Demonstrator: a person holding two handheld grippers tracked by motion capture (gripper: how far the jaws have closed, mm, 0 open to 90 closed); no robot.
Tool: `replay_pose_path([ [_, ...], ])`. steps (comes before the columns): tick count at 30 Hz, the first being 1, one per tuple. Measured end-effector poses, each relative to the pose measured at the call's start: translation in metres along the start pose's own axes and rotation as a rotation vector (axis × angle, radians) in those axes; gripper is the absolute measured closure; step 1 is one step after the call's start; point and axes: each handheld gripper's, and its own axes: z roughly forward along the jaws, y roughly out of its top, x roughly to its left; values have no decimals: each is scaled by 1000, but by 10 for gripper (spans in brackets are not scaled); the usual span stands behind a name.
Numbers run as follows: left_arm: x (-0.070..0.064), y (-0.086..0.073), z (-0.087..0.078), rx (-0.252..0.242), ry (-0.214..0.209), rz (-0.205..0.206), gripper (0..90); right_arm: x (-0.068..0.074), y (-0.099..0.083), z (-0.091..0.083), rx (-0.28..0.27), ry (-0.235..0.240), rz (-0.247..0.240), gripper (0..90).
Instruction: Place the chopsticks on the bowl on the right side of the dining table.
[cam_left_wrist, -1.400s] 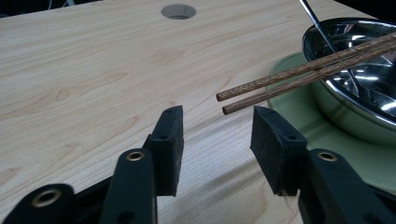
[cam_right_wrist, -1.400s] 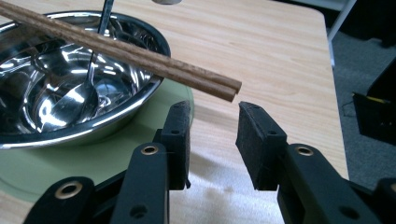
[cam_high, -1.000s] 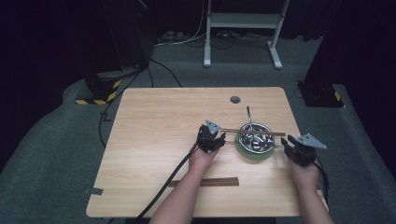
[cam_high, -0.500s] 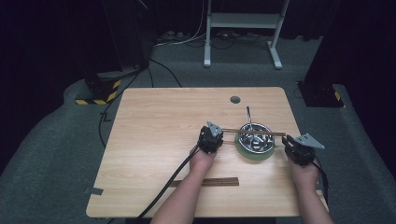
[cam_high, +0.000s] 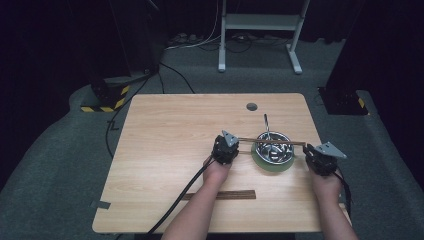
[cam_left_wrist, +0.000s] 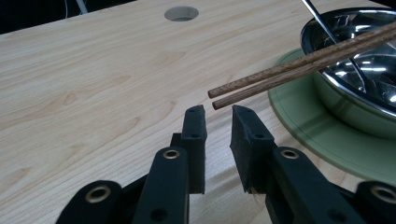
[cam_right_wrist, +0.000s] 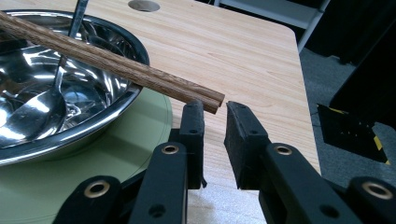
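Chopsticks (cam_high: 272, 142) are lying as a pair across the rim of the steel bowl (cam_high: 274, 148) on the green mat (cam_high: 272, 166), right of centre in the high view, long axis running left to right. Your left tongs (cam_left_wrist: 218, 112) and right tongs (cam_right_wrist: 214, 108) are both sitting released, jaws slightly parted, each just short of one chopstick end. Neither hand is nearer; the counter (cam_high: 170, 140) is carrying everything.
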Motion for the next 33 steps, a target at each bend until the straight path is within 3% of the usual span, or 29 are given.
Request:
replay_pose_path([
  [1,-3,-1,1,-20,6,-41,751,-1,0,0,-1,-2,-3,762],
  [4,-1,-2,-1,2,4,5,772,-1,0,2,0,-7,-12,763],
  [10,-2,-2,-1,-6,-1,4,815,0,0,3,1,-12,-22,761],
  [14,-3,-2,2,-24,9,-32,818,0,0,3,1,-16,-32,761],
  [15,0,-1,1,-7,10,0,816,1,0,4,2,-17,-34,762],
  [20,1,0,0,-9,5,9,811,1,0,4,0,-19,-35,763],
  [33,0,0,1,-18,9,-15,809,2,0,4,-2,-19,-41,771],
])
